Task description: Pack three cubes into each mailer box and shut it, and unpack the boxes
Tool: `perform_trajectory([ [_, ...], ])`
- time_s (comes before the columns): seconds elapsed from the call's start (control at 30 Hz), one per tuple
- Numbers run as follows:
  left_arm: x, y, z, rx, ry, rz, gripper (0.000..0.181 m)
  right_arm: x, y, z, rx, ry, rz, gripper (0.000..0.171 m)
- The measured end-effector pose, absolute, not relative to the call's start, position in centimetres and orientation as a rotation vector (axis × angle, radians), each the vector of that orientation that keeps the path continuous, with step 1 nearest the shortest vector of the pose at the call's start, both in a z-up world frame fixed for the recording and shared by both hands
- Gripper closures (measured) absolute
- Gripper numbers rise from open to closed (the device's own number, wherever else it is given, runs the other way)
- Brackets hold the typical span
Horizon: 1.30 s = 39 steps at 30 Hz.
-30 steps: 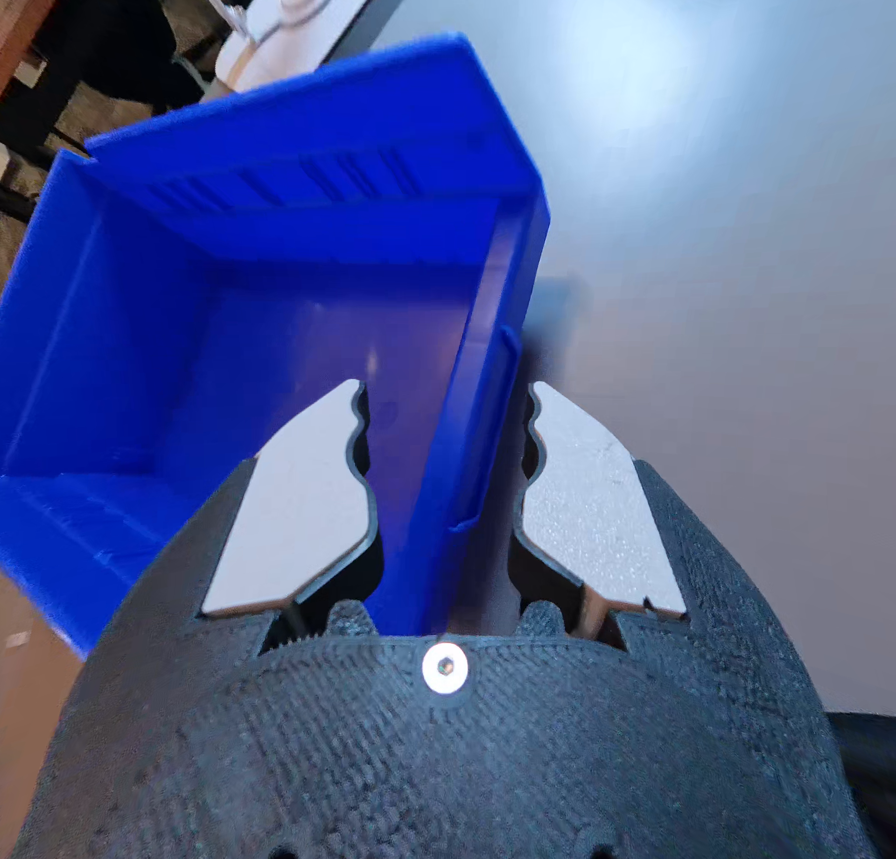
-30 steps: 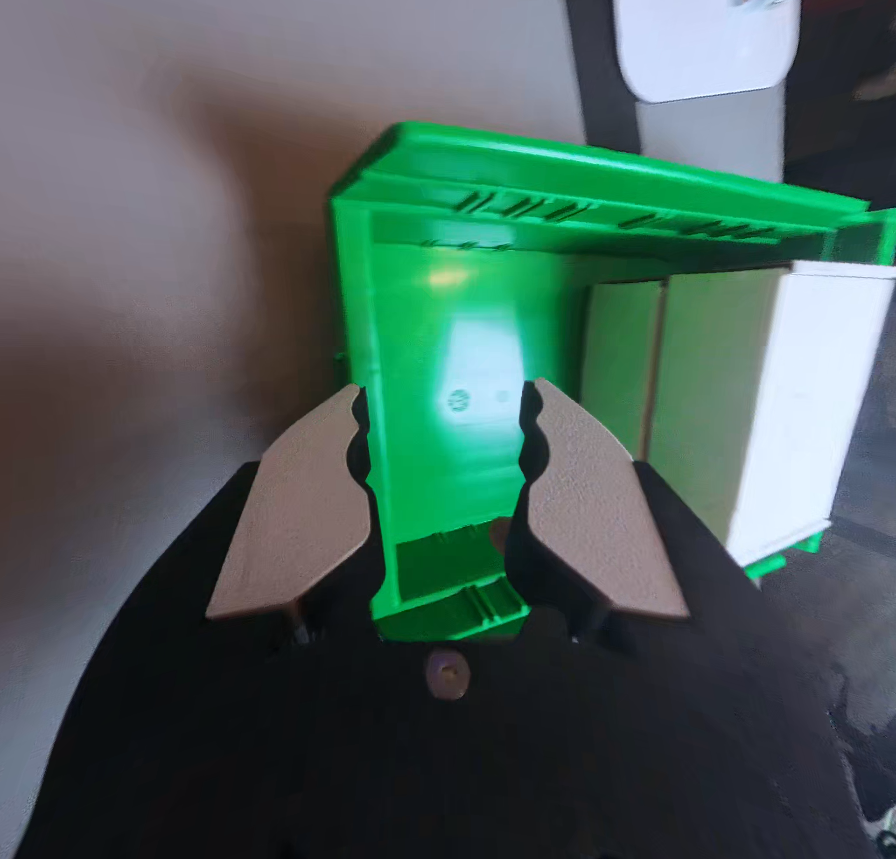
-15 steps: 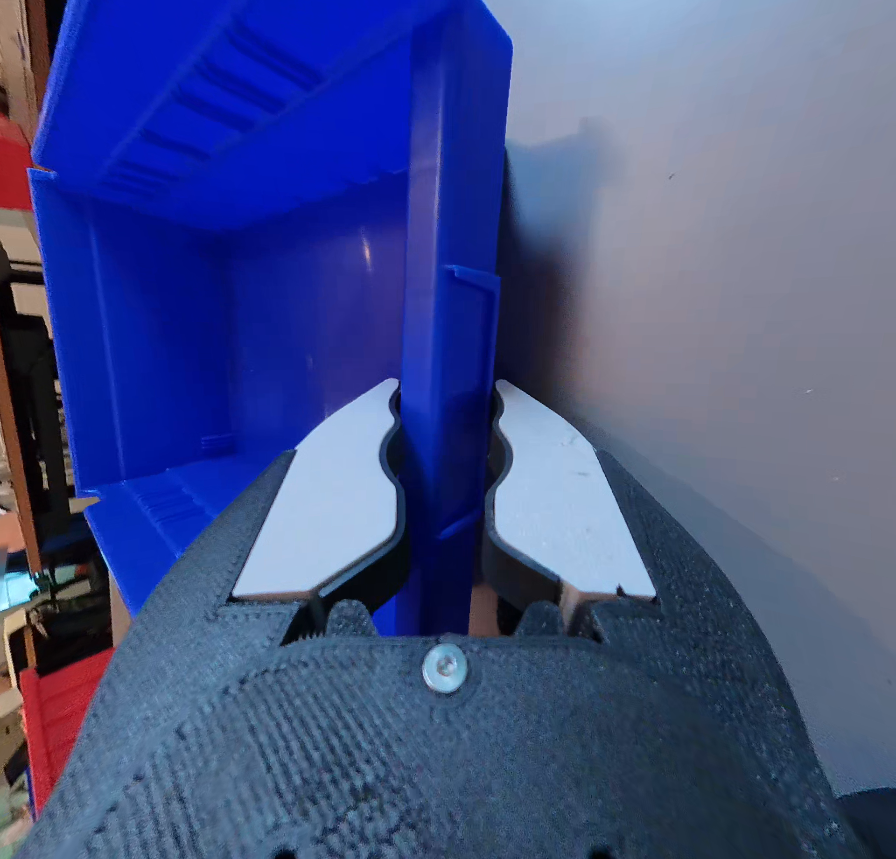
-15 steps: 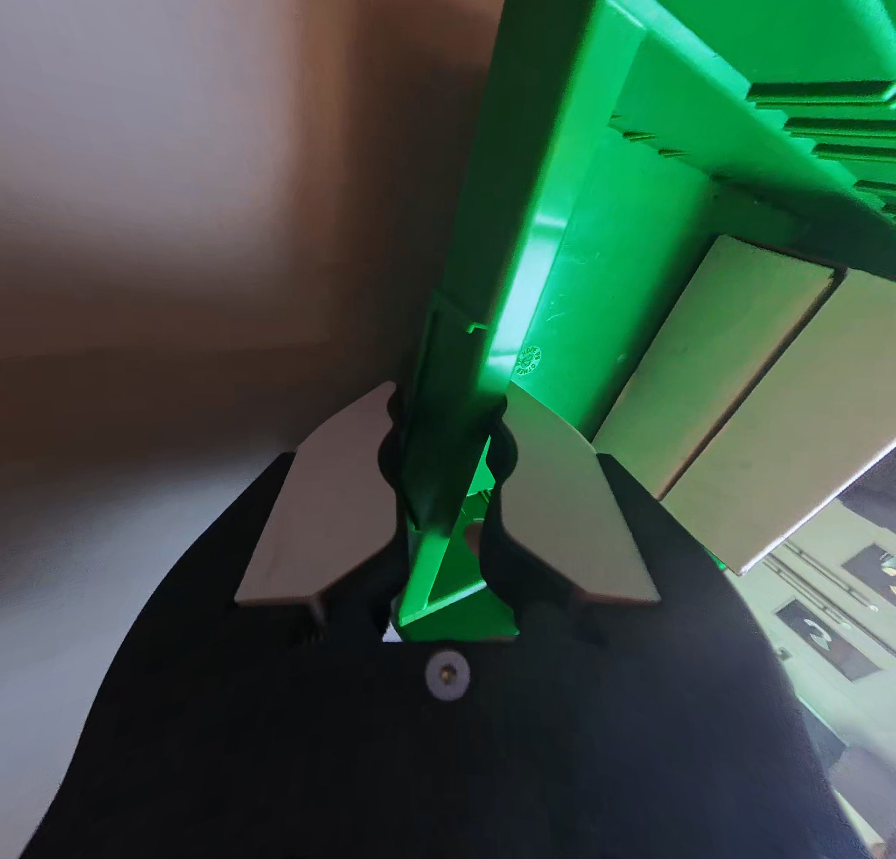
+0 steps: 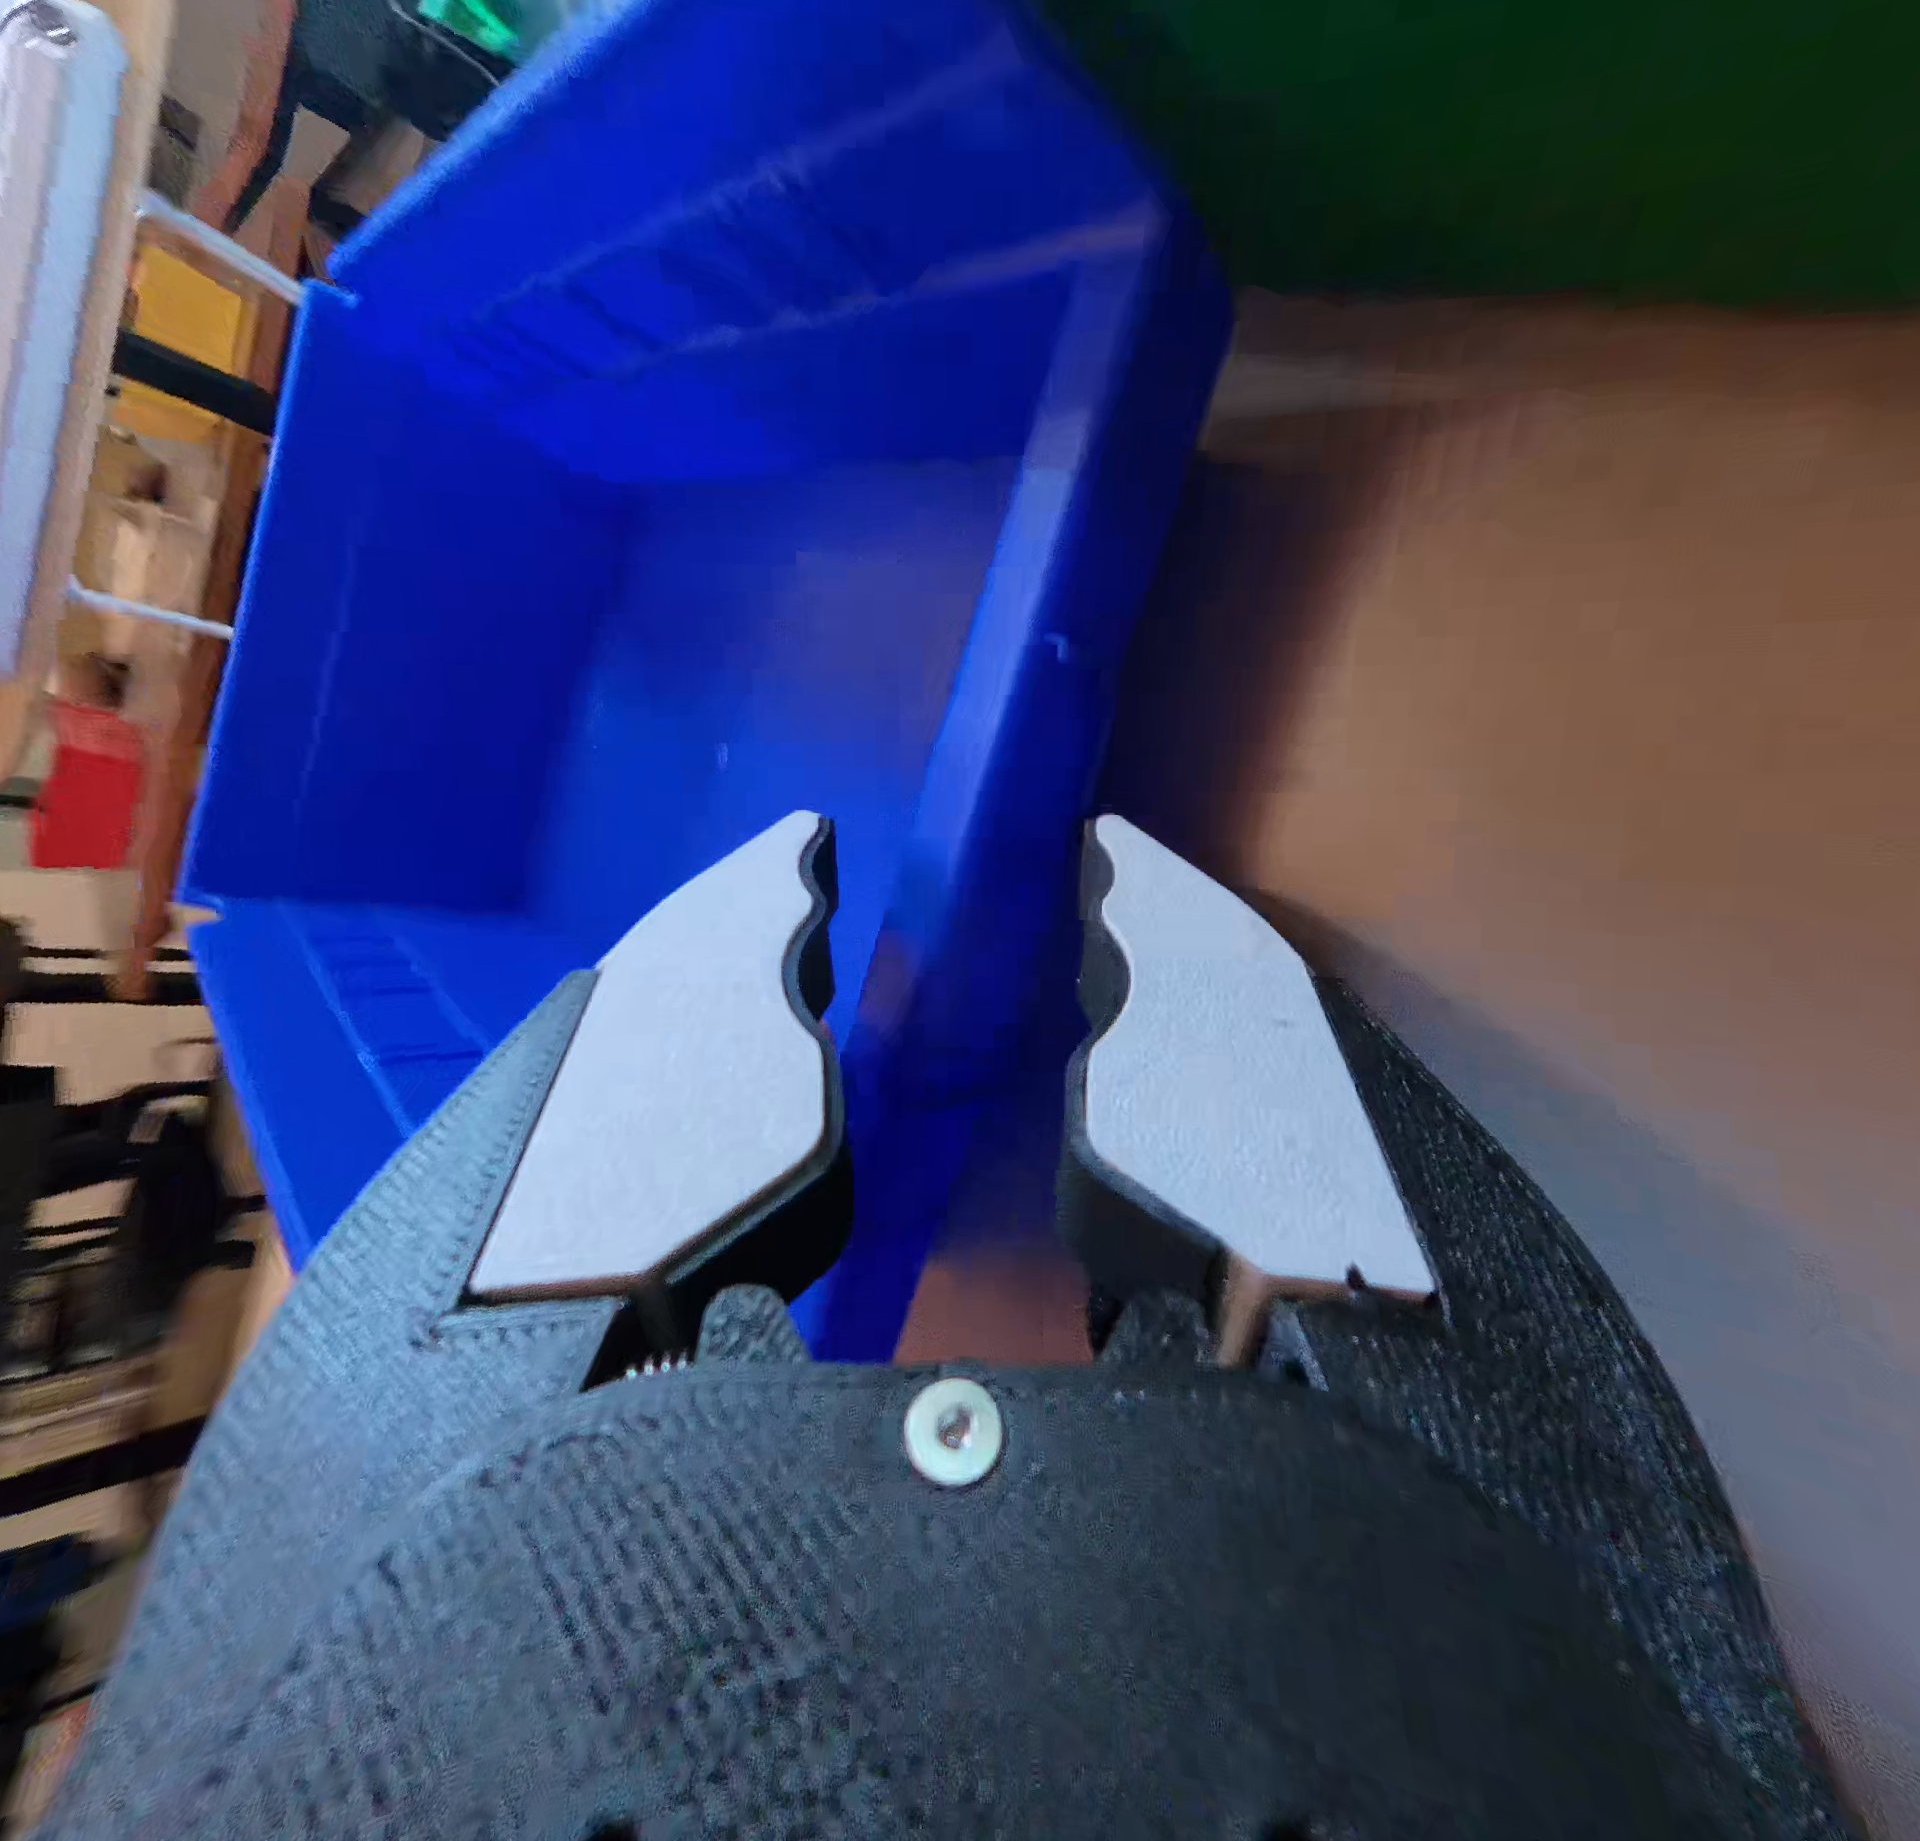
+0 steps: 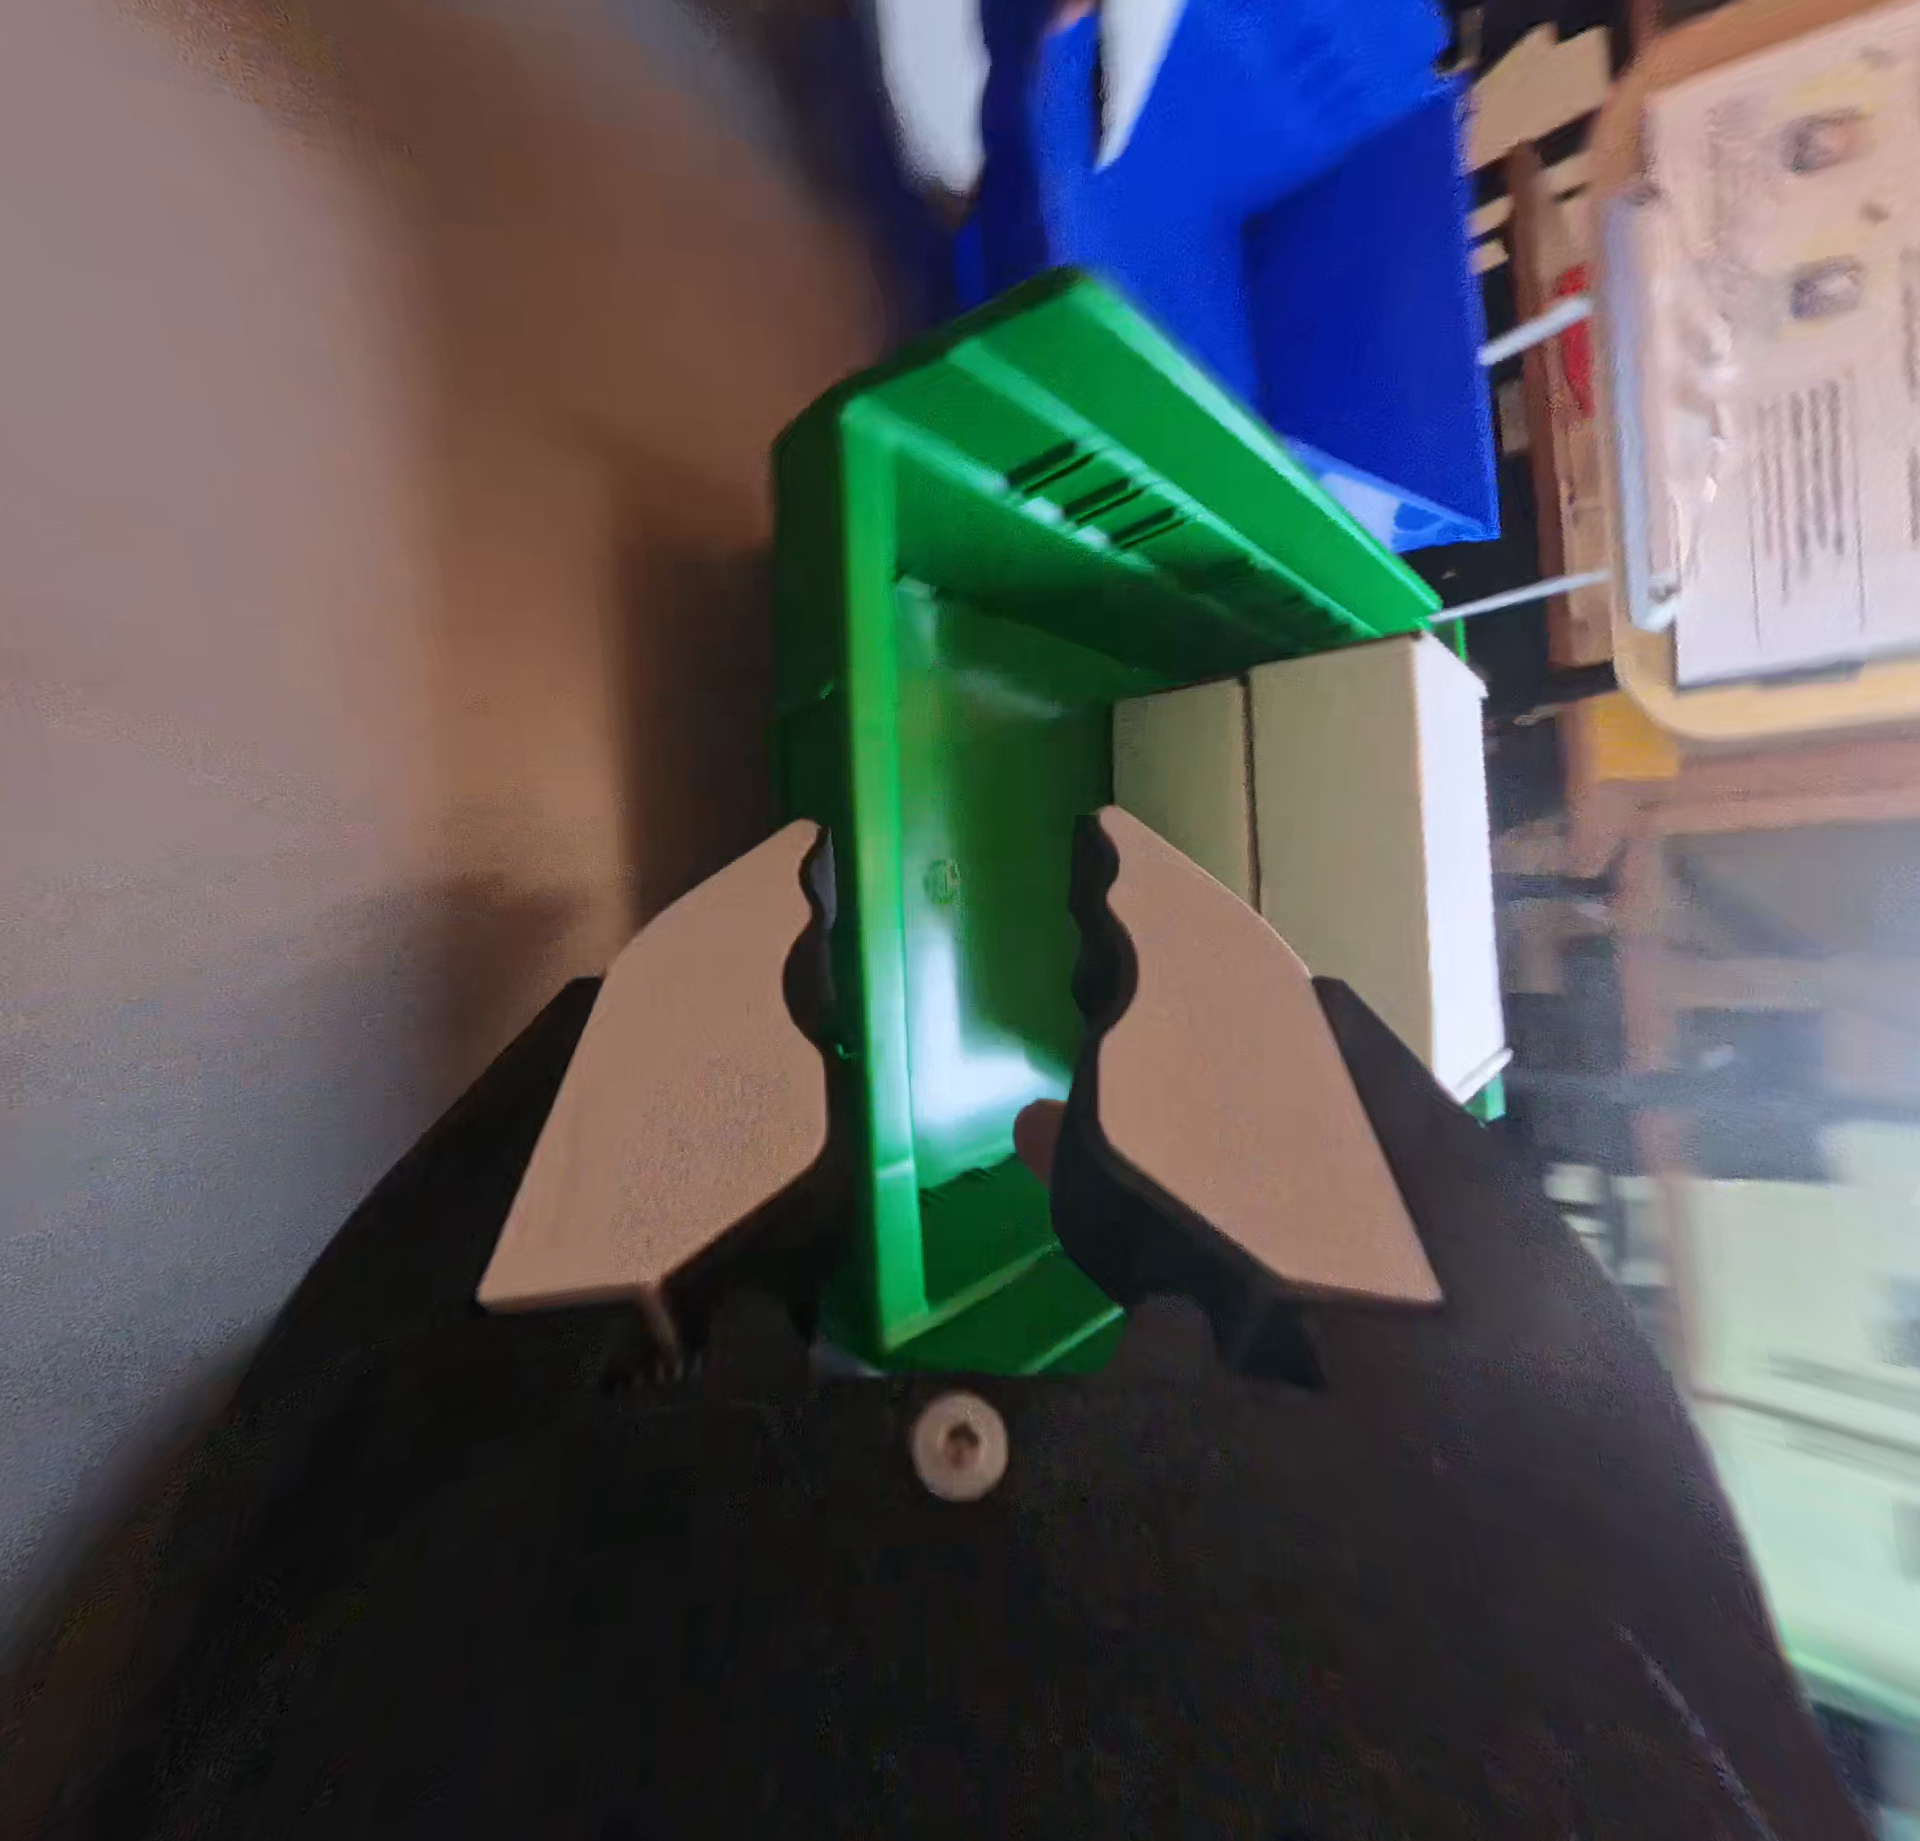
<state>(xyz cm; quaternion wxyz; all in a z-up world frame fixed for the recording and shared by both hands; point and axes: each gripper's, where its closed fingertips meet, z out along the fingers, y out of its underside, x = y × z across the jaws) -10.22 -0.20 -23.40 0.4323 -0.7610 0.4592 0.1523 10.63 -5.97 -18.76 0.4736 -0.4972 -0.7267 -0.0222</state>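
- My left hand-held gripper (image 5: 956, 970) is standing open, its fingers straddling the right wall of the blue bin (image 5: 644, 565).
- My right hand-held gripper (image 6: 951, 970) is standing open astride the green bin (image 6: 873, 856) wall.
- Two white mailer boxes (image 6: 1340, 856) are sitting inside the green bin's right side.

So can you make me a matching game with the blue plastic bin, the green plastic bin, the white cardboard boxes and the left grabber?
Things:
1. blue plastic bin
2. green plastic bin
3. white cardboard boxes
4. left gripper

States:
A. holds two boxes
B. fingers on either side of a blue wall
C. nothing visible inside
D. tucked inside a bin

Pairs: 1-C, 2-A, 3-D, 4-B
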Motion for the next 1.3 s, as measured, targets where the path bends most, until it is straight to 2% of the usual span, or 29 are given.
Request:
perform_trajectory([
  [0.03, -9.8, -0.8, -22.4, -1.899, 1.059, 0.279, 0.139, 11.3, -6.4, -17.0, -1.296, -1.635, 0.106, 0.128],
  [0.17, -5.2, -4.5, -17.9, -1.867, 0.686, -0.359, 0.138, 17.1, -4.3, -12.9, -1.519, -1.008, 0.476, 0.12],
  [0.27, -1.8, -6.1, -16.8, -1.864, 0.488, -0.566, 0.131, 19.8, -2.3, -16.4, -1.68, -0.83, 0.46, 0.109],
  [0.33, -0.1, -6.0, -17.9, -1.906, 0.435, -0.512, 0.13, 19.6, -2.0, -18.9, -1.755, -0.829, 0.441, 0.108],
  [0.4, 1.3, -5.3, -18.7, -1.919, 0.388, -0.439, 0.129, 19.5, -1.0, -19.8, -1.782, -0.798, 0.367, 0.115],
  [0.43, 2.0, -4.8, -19.2, -1.929, 0.367, -0.425, 0.133, 19.5, -0.5, -19.5, -1.764, -0.795, 0.323, 0.121],
  [0.47, 2.7, -4.1, -20.0, -1.948, 0.357, -0.407, 0.138, 19.4, -0.1, -19.1, -1.741, -0.794, 0.292, 0.134],
  [0.53, 2.9, -2.8, -21.2, -1.952, 0.376, -0.28, 0.147, 19.3, 0.5, -19.2, -1.739, -0.807, 0.216, 0.14],
  [0.57, 2.9, -2.6, -21.0, -1.954, 0.413, -0.215, 0.152, 19.6, 0.8, -19.1, -1.727, -0.812, 0.161, 0.145],
  [0.6, 2.8, -2.6, -20.8, -1.952, 0.45, -0.163, 0.155, 20.2, 1.0, -18.9, -1.705, -0.807, 0.1, 0.157],
  [0.63, 2.9, -2.6, -20.4, -1.936, 0.46, -0.156, 0.157, 20.3, 1.0, -18.6, -1.671, -0.818, 0.073, 0.159],
  [0.83, 3.1, -3.7, -16.8, -1.793, 0.453, -0.143, 0.167, 20.7, -0.2, -16.0, -1.574, -0.792, 0.03, 0.163],
  [1.07, 2.3, -6.2, -9.6, -1.582, 0.406, -0.104, 0.168, 20.1, -2.5, -8.3, -1.358, -0.787, -0.014, 0.163],
  [1.3, -5.9, -11.2, -1.9, -1.454, 0.281, 0.09, 0.169, 11.9, -5.4, -0.7, -1.117, -0.819, 0.169, 0.163],
])
